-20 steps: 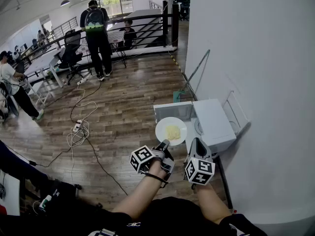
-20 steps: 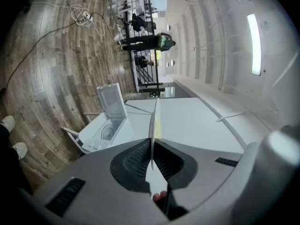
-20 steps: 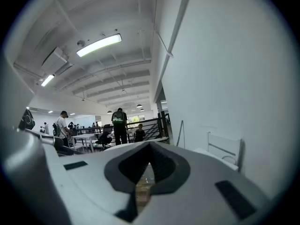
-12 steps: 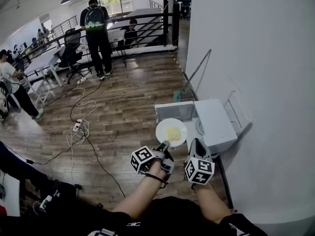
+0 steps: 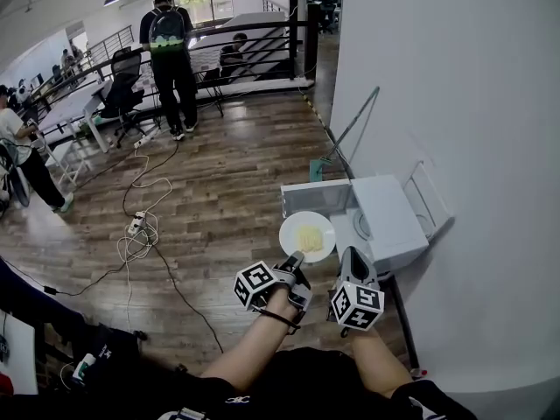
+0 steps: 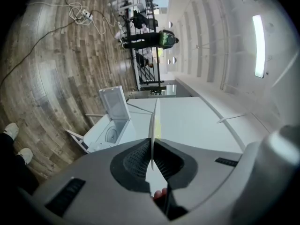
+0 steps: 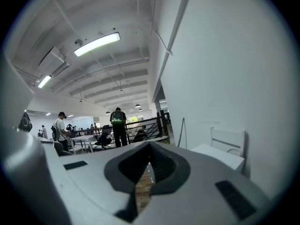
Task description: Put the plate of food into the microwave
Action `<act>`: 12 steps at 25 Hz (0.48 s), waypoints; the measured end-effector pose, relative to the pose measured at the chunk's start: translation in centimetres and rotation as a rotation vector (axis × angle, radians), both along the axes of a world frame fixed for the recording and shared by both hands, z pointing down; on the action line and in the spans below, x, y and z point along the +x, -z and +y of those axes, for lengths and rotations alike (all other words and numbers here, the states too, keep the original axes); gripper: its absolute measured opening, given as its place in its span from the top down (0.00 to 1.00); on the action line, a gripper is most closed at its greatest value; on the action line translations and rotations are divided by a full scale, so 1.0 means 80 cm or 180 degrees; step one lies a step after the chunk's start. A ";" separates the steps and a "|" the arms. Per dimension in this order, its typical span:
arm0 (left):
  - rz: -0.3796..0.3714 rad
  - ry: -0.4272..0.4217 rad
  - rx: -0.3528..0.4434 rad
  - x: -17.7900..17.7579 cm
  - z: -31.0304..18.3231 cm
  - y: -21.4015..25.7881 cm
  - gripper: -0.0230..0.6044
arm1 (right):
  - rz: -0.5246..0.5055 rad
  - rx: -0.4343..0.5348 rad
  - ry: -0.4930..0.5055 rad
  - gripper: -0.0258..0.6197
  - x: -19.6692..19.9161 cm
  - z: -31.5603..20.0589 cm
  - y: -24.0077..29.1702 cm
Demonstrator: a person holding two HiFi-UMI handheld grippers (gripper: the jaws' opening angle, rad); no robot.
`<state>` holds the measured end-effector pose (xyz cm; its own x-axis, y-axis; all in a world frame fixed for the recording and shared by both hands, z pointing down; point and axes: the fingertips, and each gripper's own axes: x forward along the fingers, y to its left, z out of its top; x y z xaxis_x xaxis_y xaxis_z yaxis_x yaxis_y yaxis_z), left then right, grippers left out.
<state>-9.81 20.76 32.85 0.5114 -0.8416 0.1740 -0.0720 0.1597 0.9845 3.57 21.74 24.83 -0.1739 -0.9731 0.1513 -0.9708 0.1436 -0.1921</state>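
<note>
A white plate (image 5: 307, 236) with a yellow heap of food hangs level in front of the white microwave (image 5: 391, 226). The microwave's door (image 5: 315, 198) stands swung open to the left. My left gripper (image 5: 292, 259) is shut on the plate's near rim. In the left gripper view the plate (image 6: 153, 121) shows edge-on between the pads, with the open microwave (image 6: 110, 131) beyond it at the left. My right gripper (image 5: 351, 254) hovers just right of the plate, near the microwave's front corner. Its jaws (image 7: 145, 172) are shut with nothing between them.
The microwave stands low against a white wall (image 5: 455, 103) on the right. A thin metal rod (image 5: 357, 131) leans on the wall behind it. Cables and a power strip (image 5: 136, 227) lie on the wooden floor to the left. People stand by desks (image 5: 171, 59) far off.
The plate stays gripped in my left gripper and has edged slightly right and nearer the microwave's opening. The right gripper keeps its place beside it.
</note>
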 end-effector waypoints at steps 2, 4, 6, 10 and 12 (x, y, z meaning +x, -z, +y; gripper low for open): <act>0.0001 -0.0045 -0.0021 -0.006 0.004 -0.008 0.95 | 0.0032 -0.0009 -0.0011 0.94 -0.009 0.004 -0.007; 0.0015 -0.0078 -0.0073 -0.011 0.007 -0.017 0.95 | 0.0071 -0.0026 -0.0038 0.94 -0.014 0.006 -0.013; 0.0038 -0.0109 -0.0124 -0.012 0.007 -0.021 0.95 | 0.0105 -0.0041 -0.0065 0.94 -0.016 0.003 -0.010; 0.0046 -0.0141 -0.0075 -0.017 -0.006 -0.017 0.95 | 0.0147 -0.0032 -0.0064 0.94 -0.023 -0.012 -0.007; 0.0033 -0.0134 -0.0065 -0.020 -0.019 -0.021 0.95 | 0.0158 -0.0050 -0.0022 0.94 -0.030 -0.025 -0.014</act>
